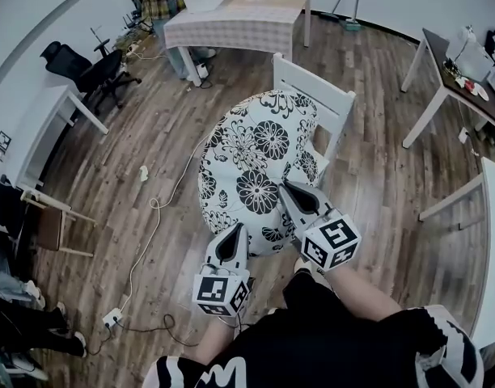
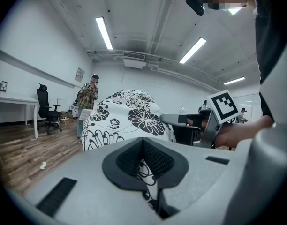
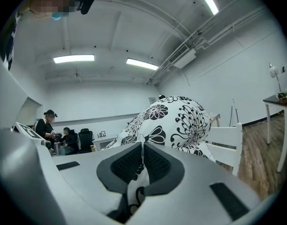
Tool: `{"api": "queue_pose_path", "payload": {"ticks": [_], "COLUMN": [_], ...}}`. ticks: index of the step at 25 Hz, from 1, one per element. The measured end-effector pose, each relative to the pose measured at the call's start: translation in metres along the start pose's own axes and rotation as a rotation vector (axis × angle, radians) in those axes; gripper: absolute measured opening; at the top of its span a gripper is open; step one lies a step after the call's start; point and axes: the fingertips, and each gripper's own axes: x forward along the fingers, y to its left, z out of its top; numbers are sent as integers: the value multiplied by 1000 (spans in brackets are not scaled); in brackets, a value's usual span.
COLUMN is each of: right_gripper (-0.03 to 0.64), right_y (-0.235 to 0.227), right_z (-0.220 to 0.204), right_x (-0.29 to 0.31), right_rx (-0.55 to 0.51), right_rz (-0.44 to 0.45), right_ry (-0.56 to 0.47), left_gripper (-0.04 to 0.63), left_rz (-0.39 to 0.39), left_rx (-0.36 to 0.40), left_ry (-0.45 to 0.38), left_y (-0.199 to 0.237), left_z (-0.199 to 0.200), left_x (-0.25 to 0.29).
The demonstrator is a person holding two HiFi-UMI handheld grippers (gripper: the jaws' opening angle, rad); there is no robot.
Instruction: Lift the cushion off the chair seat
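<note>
Black-and-white flowered cushion (image 1: 255,168) hangs out in front of the person, in line with the white chair (image 1: 316,87). It covers the chair's seat in the head view, so contact with the seat can't be judged. The chair's slatted back shows past the cushion's far edge. Left gripper (image 1: 234,237) is clenched on the cushion's near edge, left of centre. Its own view shows a fold of the printed fabric pinched tight between the ribbed pads (image 2: 129,161), with the bulk of the cushion swelling up ahead of the jaws. Right gripper (image 1: 289,191) is also clamped on the near edge, a little further along to the right and further forward. Its own view shows fabric trapped between the pads (image 3: 155,163), the cushion rising ahead and slightly right, and the chair just beyond on the right. The two grippers sit side by side and near each other, the cushion edge running between them, both pointing roughly level toward the chair. Wooden floor (image 1: 150,136) beneath, with a white cable (image 1: 154,225) trailing to the left of the cushion. A table with a checked cloth (image 1: 231,23) stands well beyond the chair. Black office chair (image 1: 90,67) is far left, and another person (image 2: 89,100) stands in the background.
</note>
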Motion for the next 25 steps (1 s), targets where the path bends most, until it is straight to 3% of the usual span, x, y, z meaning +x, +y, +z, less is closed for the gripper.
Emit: {"api": "queue_pose_path", "payload": {"ticks": [14, 25], "right_gripper": [31, 31], "right_y": [113, 164], "right_z": [-34, -28], "right_x": [-83, -140], "right_rx": [34, 26], "right_rz": [-12, 25], "right_ry": [-28, -51], "left_gripper": [2, 2], "left_rz": [-38, -25], "left_rx": [15, 22], "left_ry": [1, -7], "left_y": [-19, -47], "left_z": [-35, -43], "left_x": [-135, -195]}}
